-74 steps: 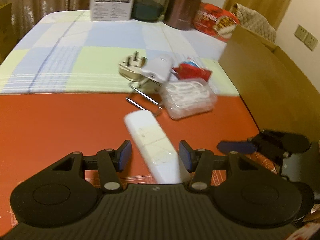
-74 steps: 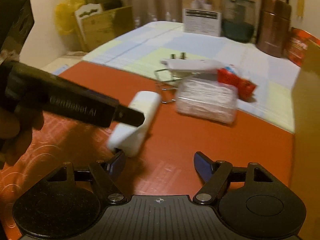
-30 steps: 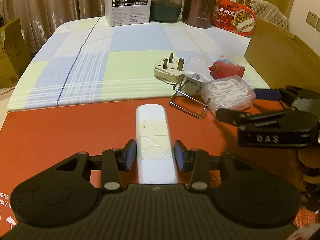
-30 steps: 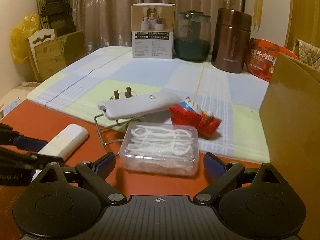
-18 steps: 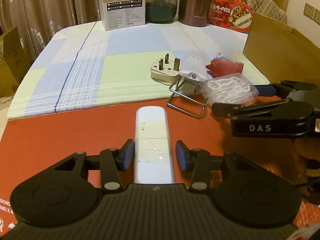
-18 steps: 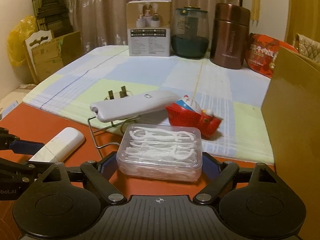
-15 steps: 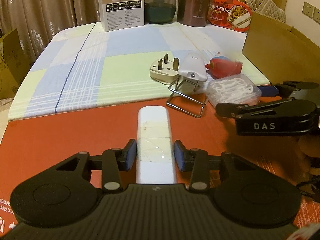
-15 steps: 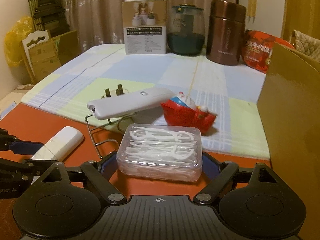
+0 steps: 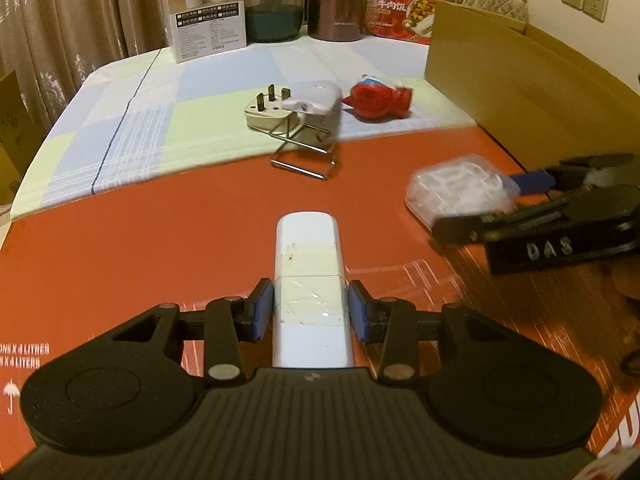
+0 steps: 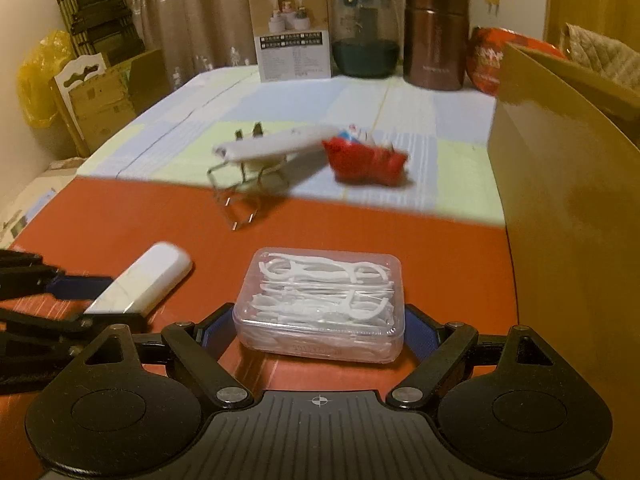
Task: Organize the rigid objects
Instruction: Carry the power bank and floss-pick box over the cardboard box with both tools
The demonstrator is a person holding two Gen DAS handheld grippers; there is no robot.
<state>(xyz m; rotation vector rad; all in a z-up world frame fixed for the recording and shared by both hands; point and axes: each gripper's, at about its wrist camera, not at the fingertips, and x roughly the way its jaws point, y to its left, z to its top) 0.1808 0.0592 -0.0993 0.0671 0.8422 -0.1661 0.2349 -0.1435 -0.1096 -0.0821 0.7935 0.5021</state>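
Both grippers have drawn back toward six o'clock with their loads. The left gripper (image 9: 308, 310) pinches the white taped bar (image 9: 309, 276); the right gripper (image 10: 320, 330) clamps the clear floss-pick box (image 10: 320, 304), which has left the plug adapter (image 9: 266, 114) and red toy (image 9: 378, 100) at twelve. Both pieces seem ready to be placed, perhaps in the cardboard box (image 10: 560, 208) at three.

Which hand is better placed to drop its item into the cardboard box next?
Right. The right gripper, shut on the clear floss-pick case, sits right beside the cardboard box wall. The left gripper, shut on the white bar, is farther from it, with the right gripper in between.
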